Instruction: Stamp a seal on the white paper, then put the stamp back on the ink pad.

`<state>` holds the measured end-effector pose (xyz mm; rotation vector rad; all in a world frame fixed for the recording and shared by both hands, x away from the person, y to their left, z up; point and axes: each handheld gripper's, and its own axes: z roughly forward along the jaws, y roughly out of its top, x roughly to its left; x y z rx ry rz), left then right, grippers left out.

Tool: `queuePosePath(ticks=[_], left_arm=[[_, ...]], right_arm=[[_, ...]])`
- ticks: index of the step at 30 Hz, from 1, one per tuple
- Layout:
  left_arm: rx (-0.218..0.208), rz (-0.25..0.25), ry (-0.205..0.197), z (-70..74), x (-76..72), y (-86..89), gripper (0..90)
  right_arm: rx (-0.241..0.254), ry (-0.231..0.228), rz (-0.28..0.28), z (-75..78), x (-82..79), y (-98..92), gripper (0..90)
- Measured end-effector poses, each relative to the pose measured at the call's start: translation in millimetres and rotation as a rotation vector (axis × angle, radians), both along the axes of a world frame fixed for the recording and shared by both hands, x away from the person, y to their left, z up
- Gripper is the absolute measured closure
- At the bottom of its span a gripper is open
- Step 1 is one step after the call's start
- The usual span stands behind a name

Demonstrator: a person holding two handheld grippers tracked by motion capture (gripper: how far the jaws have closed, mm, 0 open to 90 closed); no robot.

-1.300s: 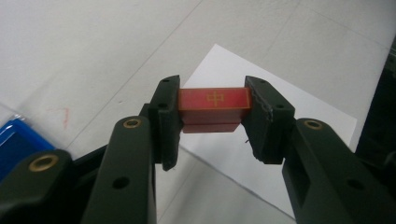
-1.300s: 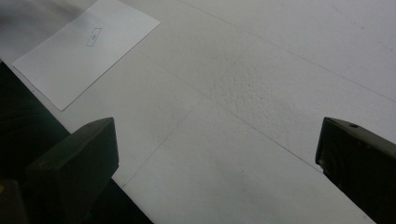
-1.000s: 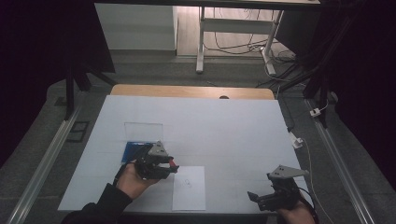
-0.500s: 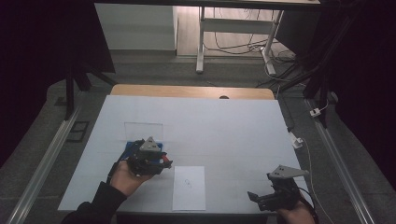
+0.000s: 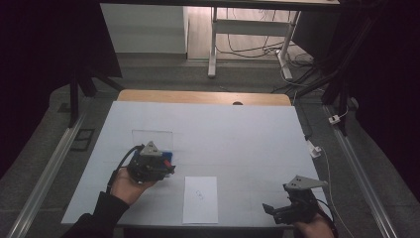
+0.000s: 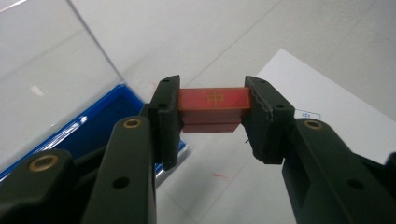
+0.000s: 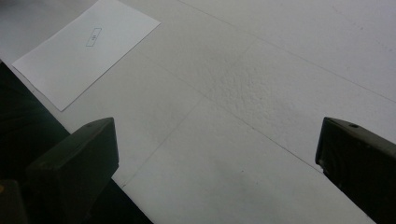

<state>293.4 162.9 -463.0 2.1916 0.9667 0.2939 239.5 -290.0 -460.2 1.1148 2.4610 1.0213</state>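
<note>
Red block [image 6: 214, 107] sits clamped crosswise in the left gripper [image 6: 214, 109], its long axis running from one jaw to the other, a gold mark on its top face. In the left gripper view a blue tray [image 6: 100, 116] with a clear lid lies at lower left of the block, a white sheet [image 6: 322, 100] at upper right. From above, the left gripper [image 5: 166, 166] hovers left of centre, much nearer the sheet [image 5: 200, 199] than the right gripper [image 5: 277, 212], which idles at lower right, jaws spread wide and empty
</note>
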Motion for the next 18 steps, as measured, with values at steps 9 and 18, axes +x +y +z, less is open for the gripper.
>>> queuePosePath(ticks=[9,18], left_arm=[[-0.011,0.051,0.0,-0.1,3.8,13.8,58.2],[-0.015,0.103,0.001,-1.3,7.8,29.0,58.2]], right_arm=[[0.0,-0.002,0.002,-0.2,-0.1,0.3,0.0],[0.0,-0.003,0.001,-0.2,-0.1,0.4,0.0]])
